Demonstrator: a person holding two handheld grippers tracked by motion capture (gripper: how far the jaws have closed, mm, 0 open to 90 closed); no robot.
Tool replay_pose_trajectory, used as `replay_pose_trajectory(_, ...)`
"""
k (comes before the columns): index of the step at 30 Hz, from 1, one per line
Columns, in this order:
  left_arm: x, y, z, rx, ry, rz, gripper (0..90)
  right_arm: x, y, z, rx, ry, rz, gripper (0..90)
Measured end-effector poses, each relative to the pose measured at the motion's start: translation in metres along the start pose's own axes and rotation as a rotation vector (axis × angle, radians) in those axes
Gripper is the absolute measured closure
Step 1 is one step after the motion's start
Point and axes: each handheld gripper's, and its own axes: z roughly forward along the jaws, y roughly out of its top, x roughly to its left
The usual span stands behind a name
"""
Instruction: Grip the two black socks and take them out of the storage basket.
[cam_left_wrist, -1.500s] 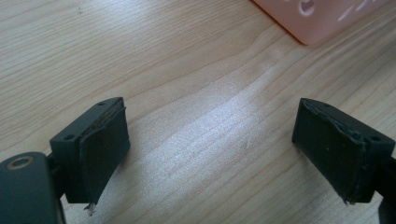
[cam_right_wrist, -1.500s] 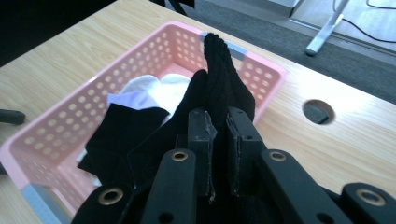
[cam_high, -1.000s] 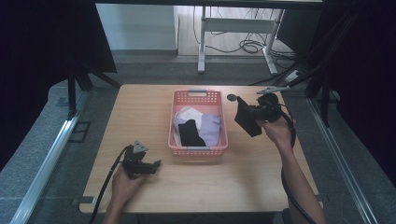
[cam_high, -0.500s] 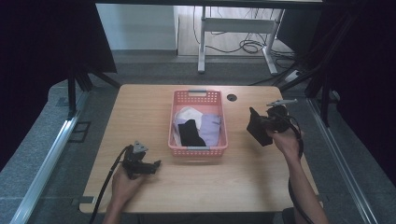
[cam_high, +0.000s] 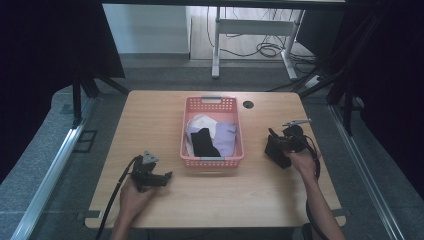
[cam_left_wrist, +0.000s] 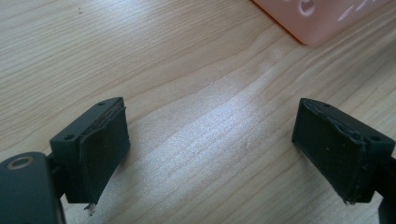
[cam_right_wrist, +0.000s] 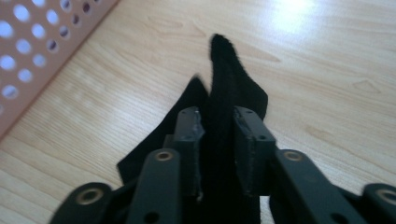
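My right gripper (cam_right_wrist: 217, 116) has a black sock (cam_right_wrist: 236, 88) between its pads, which still touch it on both sides. Its jaws have just been opening. The sock's free end lies on the wooden table (cam_right_wrist: 327, 70). From above, this gripper (cam_high: 278, 149) sits low over the table, right of the pink basket (cam_high: 212, 161). The basket holds a white cloth (cam_high: 200, 121), a lavender cloth (cam_high: 227, 137) and another black sock (cam_high: 204, 142). My left gripper (cam_high: 167, 175) rests on the table left of the basket. Its jaws (cam_left_wrist: 212, 140) stand wide open over bare wood.
The basket's wall is at the left edge of the right gripper view (cam_right_wrist: 37, 42), and its corner is at the top of the left gripper view (cam_left_wrist: 322, 18). A round cable hole (cam_high: 248, 104) is in the table behind the basket. Cables trail from both grippers.
My right hand has carried the black sock from beside the basket's far end down and toward the near right, until it reached the table. The left hand has stayed put.
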Motion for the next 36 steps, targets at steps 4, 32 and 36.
replay_pose_trajectory(4, 0.000, 0.000, 0.000, 0.000, 0.000, 0.000, 10.6, 0.000, 0.006, -0.010, -0.037, 0.010, 0.005, 67.2)
replay_pose_trajectory(32, 0.001, 0.000, -0.001, 0.009, 0.000, 0.011, 10.6, 0.085, 0.077, -0.019, -0.123, 0.218, -0.132, 54.1)
replay_pose_trajectory(36, 0.001, 0.000, -0.001, 0.009, 0.000, 0.011, 10.5, 0.104, 0.084, -0.008, -0.113, 0.254, -0.162, 52.9)
